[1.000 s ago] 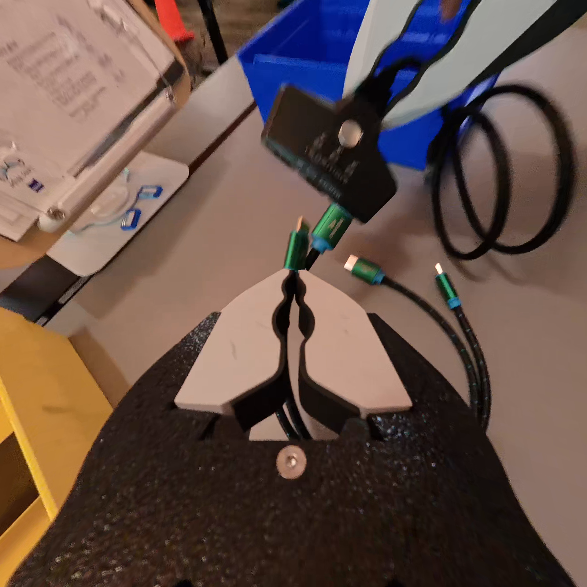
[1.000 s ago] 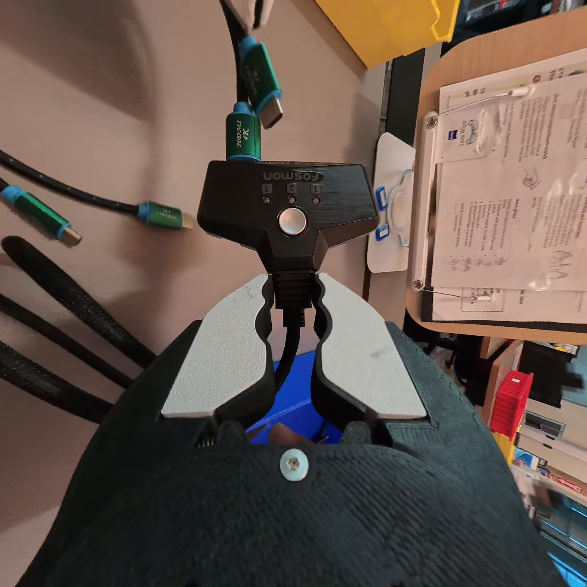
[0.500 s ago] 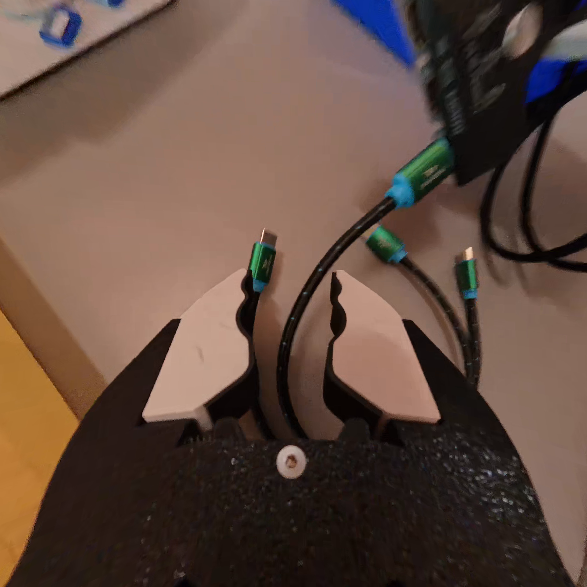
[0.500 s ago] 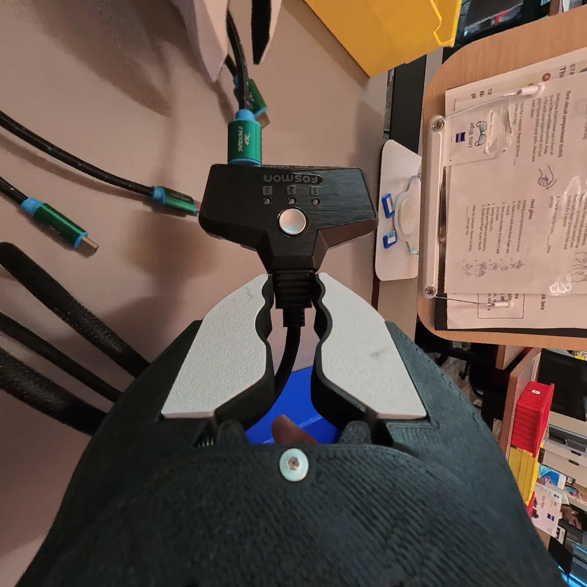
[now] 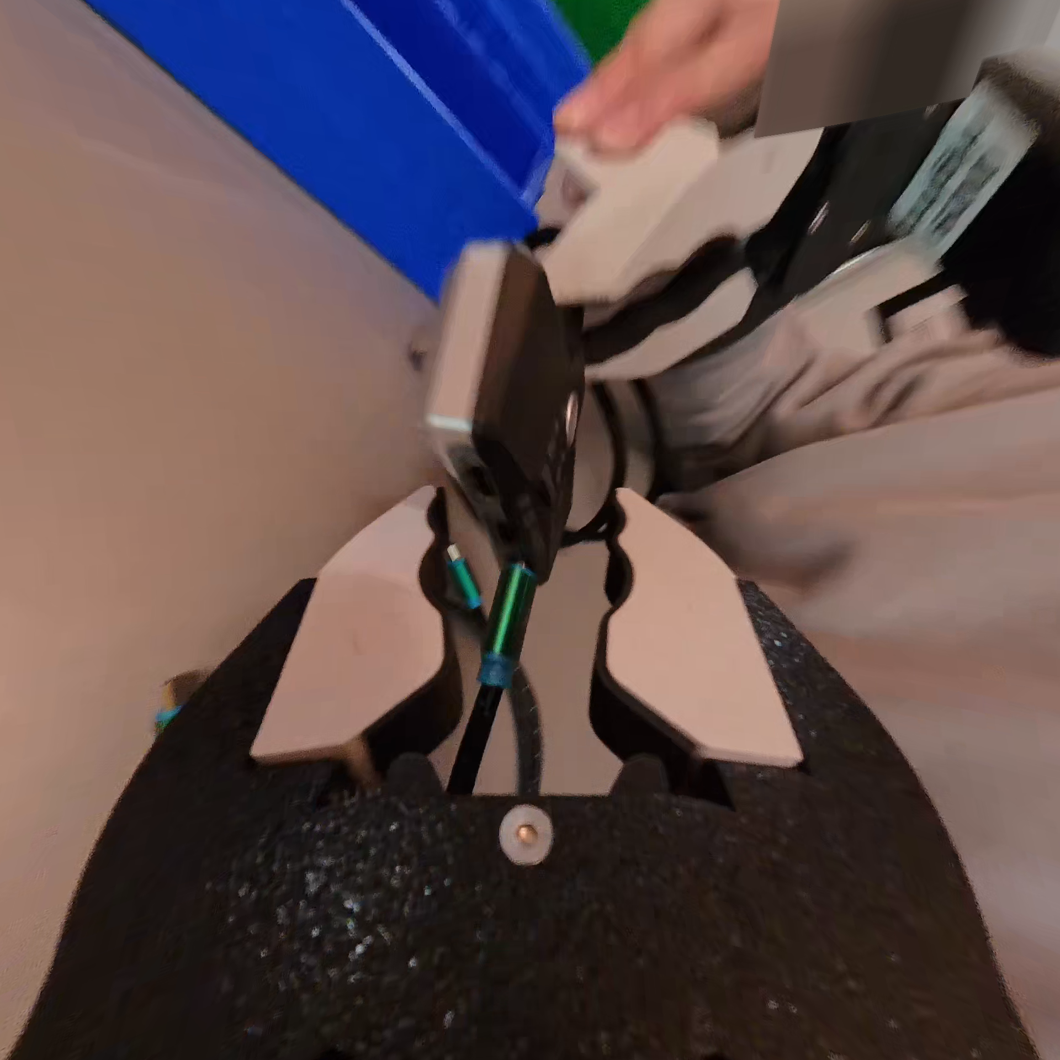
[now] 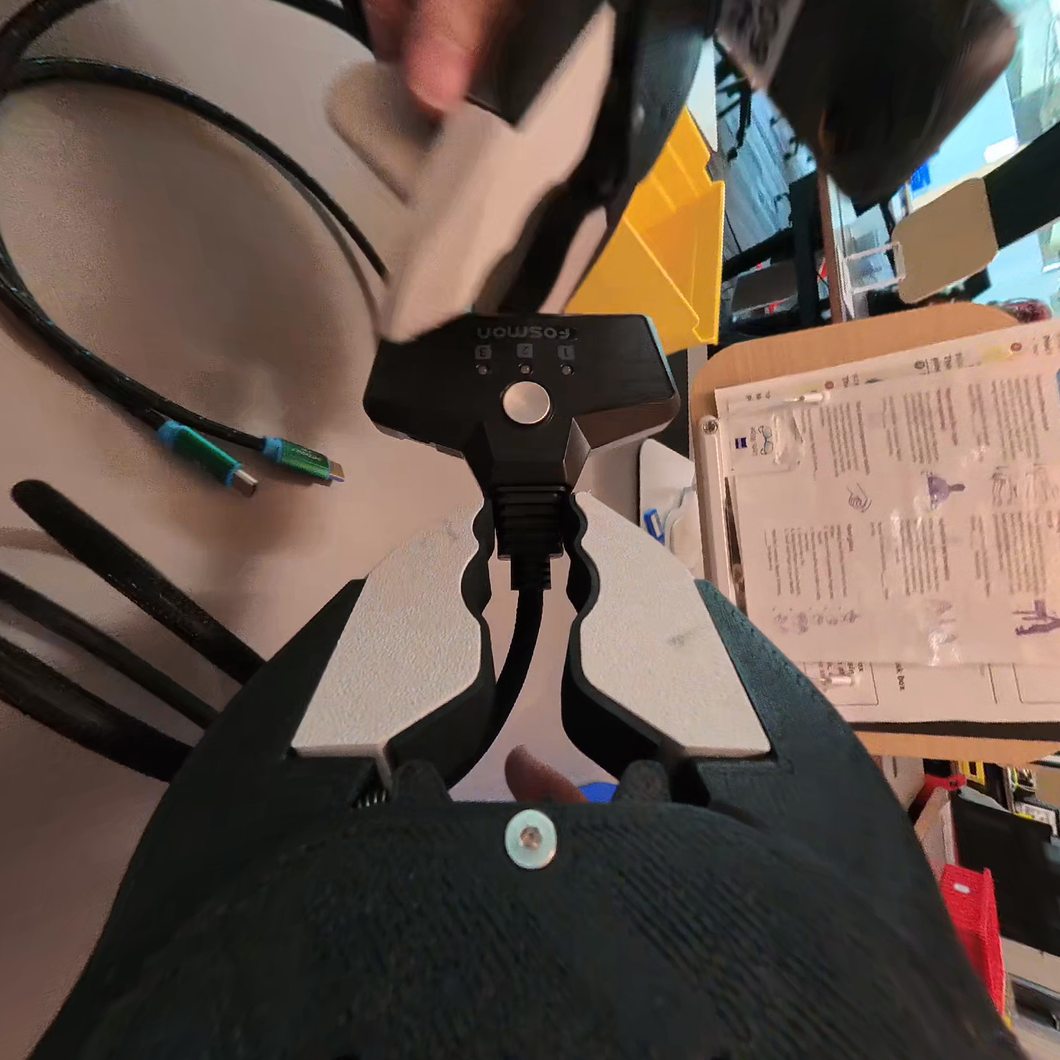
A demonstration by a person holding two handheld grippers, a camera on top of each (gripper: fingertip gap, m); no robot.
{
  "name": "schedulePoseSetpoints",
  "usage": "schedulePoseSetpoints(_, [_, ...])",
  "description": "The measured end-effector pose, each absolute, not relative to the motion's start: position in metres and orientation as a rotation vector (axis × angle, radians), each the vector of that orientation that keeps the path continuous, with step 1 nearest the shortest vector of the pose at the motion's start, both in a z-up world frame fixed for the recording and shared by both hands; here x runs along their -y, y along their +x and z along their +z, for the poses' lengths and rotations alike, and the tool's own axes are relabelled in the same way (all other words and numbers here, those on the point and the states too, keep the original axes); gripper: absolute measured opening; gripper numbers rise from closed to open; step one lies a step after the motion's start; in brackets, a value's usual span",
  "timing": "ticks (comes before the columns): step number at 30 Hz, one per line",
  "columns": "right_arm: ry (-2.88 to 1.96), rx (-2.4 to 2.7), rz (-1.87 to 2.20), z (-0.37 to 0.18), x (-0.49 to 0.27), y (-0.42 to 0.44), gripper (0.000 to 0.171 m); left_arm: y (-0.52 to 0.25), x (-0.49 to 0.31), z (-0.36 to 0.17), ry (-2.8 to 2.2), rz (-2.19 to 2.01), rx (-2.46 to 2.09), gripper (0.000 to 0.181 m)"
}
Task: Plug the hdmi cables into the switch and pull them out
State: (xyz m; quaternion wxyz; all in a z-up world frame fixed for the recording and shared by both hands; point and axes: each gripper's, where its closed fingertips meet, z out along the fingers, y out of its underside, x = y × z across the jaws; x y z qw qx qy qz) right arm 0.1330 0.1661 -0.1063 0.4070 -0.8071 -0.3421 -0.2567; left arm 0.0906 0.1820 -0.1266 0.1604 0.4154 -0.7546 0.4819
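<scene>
My right gripper (image 6: 527,507) is shut on the ribbed cable boot of the black HDMI switch (image 6: 522,378) and holds it above the table. In the left wrist view the switch (image 5: 516,390) shows edge-on with one green plug (image 5: 507,614) seated in it. My left gripper (image 5: 525,510) is open, and that plug lies between its fingers without being gripped. A second green plug (image 5: 462,579) lies loose just behind it. In the right wrist view the blurred left gripper (image 6: 476,229) covers the switch's ports. Two more green plugs (image 6: 201,459) (image 6: 298,459) lie on the table.
A blue bin (image 5: 373,115) stands behind the switch. A yellow bin (image 6: 659,246) and a clipboard with paper (image 6: 889,516) are to the right. Thick black cables (image 6: 115,573) loop across the table on the left. A hand (image 5: 659,86) holds the right gripper.
My left gripper has opened and let go of the loose green plug, then swung over so the plugged-in plug lies between its fingers. The right gripper still holds the switch.
</scene>
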Motion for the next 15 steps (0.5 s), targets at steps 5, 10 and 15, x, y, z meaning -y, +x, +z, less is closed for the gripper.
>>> schedulePoseSetpoints(5, [-2.0,0.89,-0.625,-0.114,-0.168,0.125,0.023,0.092,-0.183,-0.127,1.076,1.456,1.975,0.023])
schedulePoseSetpoints(10, [-1.851,0.837,-0.461,-0.113,-0.169,0.12,0.028,0.083,-0.183,-0.124,1.028,1.488,1.738,0.022])
schedulePoseSetpoints(15, [-1.648,0.723,-0.239,-0.09,-0.175,0.104,0.039,0.07,-0.191,-0.104,0.925,1.494,1.589,0.022])
